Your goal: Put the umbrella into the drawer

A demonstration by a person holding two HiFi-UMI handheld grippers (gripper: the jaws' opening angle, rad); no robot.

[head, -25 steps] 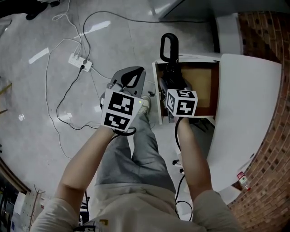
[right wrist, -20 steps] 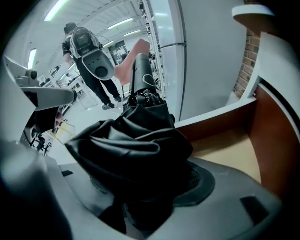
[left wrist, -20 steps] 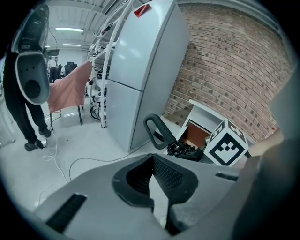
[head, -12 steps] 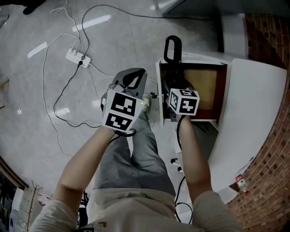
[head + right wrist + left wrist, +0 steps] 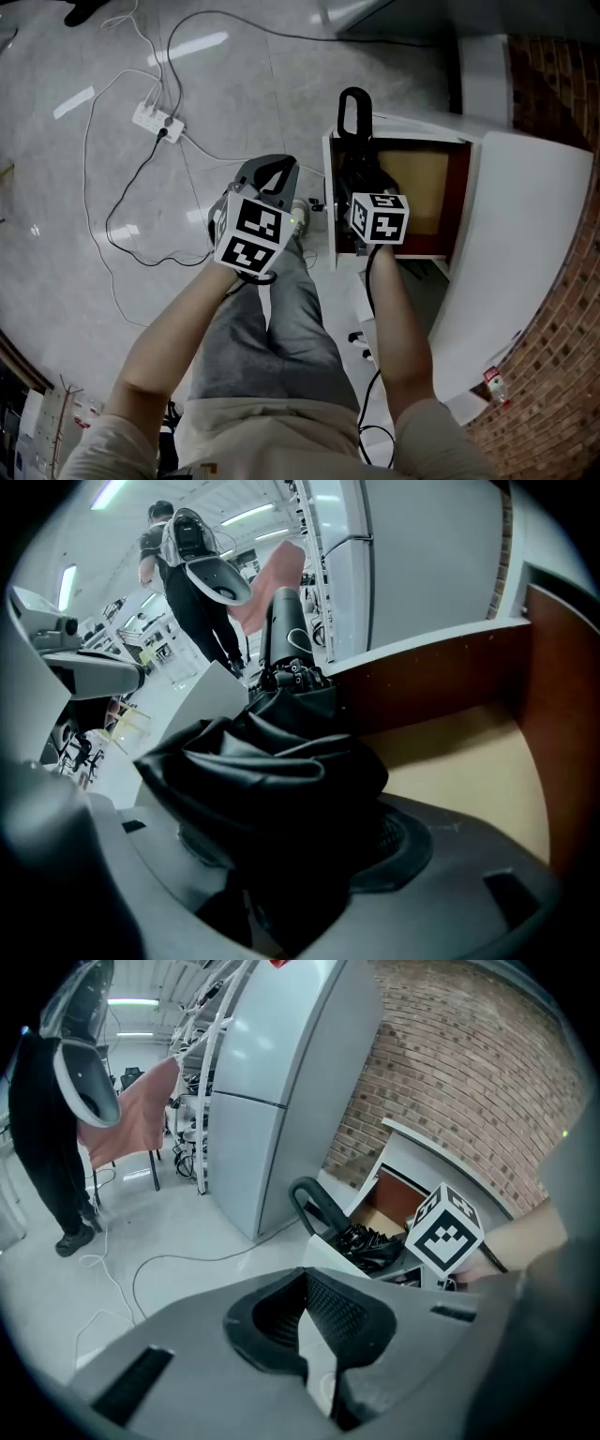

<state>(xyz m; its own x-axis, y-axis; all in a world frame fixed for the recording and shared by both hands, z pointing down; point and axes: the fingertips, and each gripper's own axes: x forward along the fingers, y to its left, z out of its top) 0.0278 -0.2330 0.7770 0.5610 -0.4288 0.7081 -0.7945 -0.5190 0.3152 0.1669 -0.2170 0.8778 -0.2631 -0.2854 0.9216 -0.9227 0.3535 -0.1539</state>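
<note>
Your right gripper (image 5: 360, 199) clamps the folded black umbrella (image 5: 355, 155) by its canopy to lay it along the open drawer's (image 5: 418, 184) left side, handle overhanging the top edge, while your left gripper (image 5: 268, 178), jaws together and empty, hangs clear at centre-left.

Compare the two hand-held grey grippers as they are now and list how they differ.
Grip: the right gripper is shut on the black folded umbrella; the left gripper has its jaws together on nothing.
Place: the right gripper is over the open wooden drawer; the left gripper is outside it, above the grey floor.
Shared: both are grey with two jaws.
</note>
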